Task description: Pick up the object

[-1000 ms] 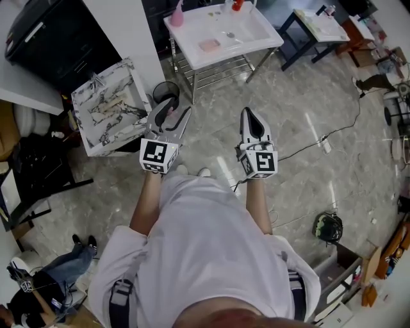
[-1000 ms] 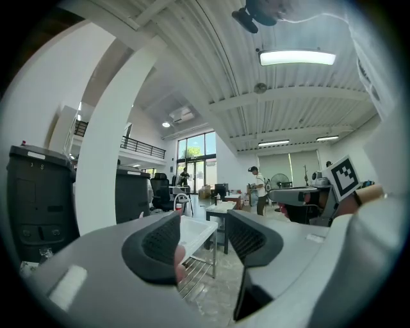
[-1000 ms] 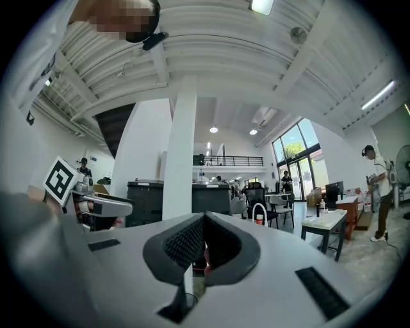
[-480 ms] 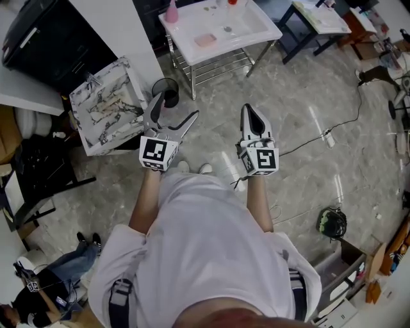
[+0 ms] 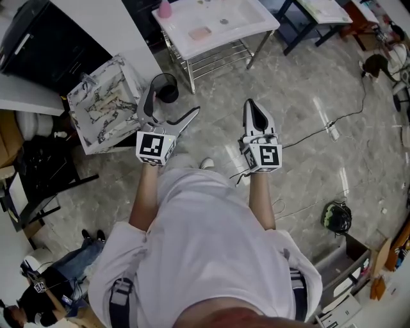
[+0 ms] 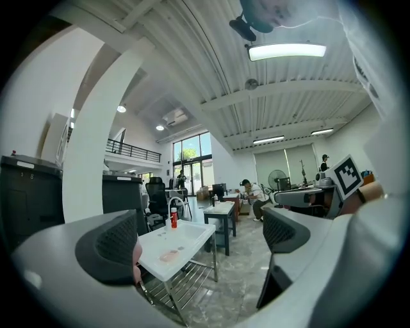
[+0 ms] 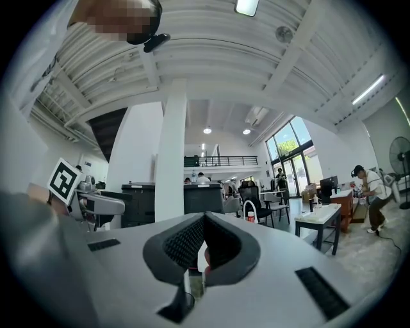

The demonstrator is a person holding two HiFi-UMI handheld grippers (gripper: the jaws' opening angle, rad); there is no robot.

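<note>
A white sink table point(image 5: 253, 19) stands ahead on a steel frame. On it lie a flat pink object point(image 5: 200, 33) and a pink bottle point(image 5: 164, 9). In the left gripper view the same table point(image 6: 192, 234) carries the pink object point(image 6: 169, 255) and a red bottle point(image 6: 173, 218). My left gripper point(image 5: 173, 106) is held level over the floor, short of the table. Its jaws have just been opening and stand wide with nothing between them point(image 6: 202, 240). My right gripper point(image 5: 252, 102) is shut and empty, its pads point(image 7: 221, 246) pressed together.
A marbled box point(image 5: 106, 106) and a black bin point(image 5: 165, 90) sit left of my left gripper. A dark cabinet point(image 5: 45, 45) is behind them and a dark table point(image 5: 314, 19) is at the right. A cable point(image 5: 320, 131) and a helmet point(image 5: 337, 218) lie on the floor.
The left jaws have spread from nearly closed to wide open. Both grippers have advanced across the floor toward the white table, and the left one now reaches beside the black bin.
</note>
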